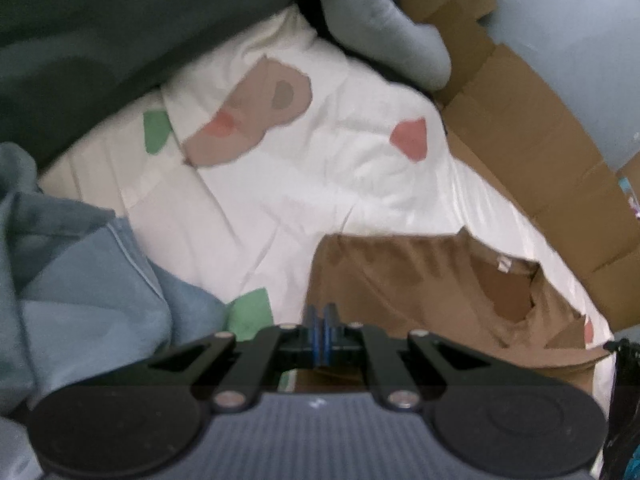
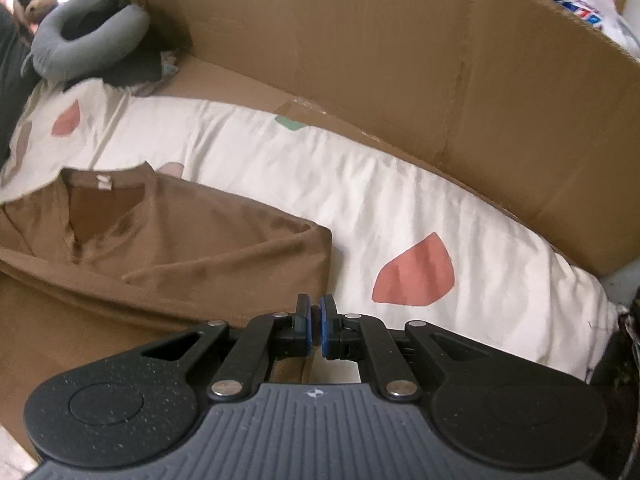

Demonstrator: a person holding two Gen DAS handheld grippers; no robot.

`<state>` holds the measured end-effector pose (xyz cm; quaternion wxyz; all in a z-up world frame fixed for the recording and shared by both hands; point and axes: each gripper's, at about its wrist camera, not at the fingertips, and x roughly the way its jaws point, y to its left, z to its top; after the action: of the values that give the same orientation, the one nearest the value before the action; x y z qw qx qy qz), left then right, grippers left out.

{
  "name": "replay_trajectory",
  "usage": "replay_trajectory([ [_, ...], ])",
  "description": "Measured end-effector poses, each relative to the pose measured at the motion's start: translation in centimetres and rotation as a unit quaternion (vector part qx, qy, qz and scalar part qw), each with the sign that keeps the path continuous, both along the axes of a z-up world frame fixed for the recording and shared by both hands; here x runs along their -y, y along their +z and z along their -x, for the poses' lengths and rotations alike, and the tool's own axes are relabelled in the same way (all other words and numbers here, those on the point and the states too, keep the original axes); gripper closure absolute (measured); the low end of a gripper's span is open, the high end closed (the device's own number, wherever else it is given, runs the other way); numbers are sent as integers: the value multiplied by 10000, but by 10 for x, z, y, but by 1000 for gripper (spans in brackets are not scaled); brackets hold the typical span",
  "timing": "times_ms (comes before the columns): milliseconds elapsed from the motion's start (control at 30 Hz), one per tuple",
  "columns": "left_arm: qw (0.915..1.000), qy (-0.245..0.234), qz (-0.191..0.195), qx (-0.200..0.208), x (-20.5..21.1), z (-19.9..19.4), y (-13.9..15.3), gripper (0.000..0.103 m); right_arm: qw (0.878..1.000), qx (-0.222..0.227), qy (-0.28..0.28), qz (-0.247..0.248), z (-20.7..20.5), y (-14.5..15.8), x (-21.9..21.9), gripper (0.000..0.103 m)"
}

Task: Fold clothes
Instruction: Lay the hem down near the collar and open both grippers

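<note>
Left wrist view: the left gripper [image 1: 320, 316] has its jaws clenched, blue pads together, and whether a thin edge of cloth is caught between them cannot be told. Its tips sit over the near left corner of the brown shirt [image 1: 400, 280], which lies flat on the white patterned bedcover [image 1: 300, 184], neckline and label toward the right. A heap of blue clothing [image 1: 88, 272] crowds the near left, just beside the gripper, and a dark grey blanket [image 1: 80, 40] fills the far left. The grey neck pillow [image 1: 380, 20] lies at the far edge.

Right wrist view: the right gripper [image 2: 316, 316] is likewise clenched, with a sliver of gap between the pads and nothing clearly in it. It hangs at the shirt's right edge, where a folded sleeve ends near the jaws. The cardboard wall [image 2: 400, 60] curves round the far and right sides of the bed.

Risks, as I judge them: if the pads hold only a thin hem, the cloth may slip out mid-fold and leave the shirt skewed; the blue heap could snag on the left gripper. Open room lies on bare bedcover far of the shirt and to its right; cardboard limits reach beyond.
</note>
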<state>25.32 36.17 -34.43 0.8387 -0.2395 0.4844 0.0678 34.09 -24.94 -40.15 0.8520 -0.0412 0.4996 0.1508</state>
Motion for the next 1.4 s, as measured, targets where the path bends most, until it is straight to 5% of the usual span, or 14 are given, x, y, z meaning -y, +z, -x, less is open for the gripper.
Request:
replay_trajectory([
  [167,9995,53,58,297,-5,5,-1,97,9984,402,-132,-368,2,-5,3,97],
  [267,9989,88,-38,458,-5,16,5,72,9947,681,-315,-706,6,-5,8,93],
  [433,9984,85,-286,489,-4,31,13,46,9948,803,-171,-610,20,-4,5,63],
  [1100,9935,-862,-742,-54,36,22,-36,36,9995,145,-49,-269,32,-57,-1,60],
  [1400,9886,-996,-1127,-69,39,10,-41,36,9985,434,-185,-261,26,-65,-13,53],
])
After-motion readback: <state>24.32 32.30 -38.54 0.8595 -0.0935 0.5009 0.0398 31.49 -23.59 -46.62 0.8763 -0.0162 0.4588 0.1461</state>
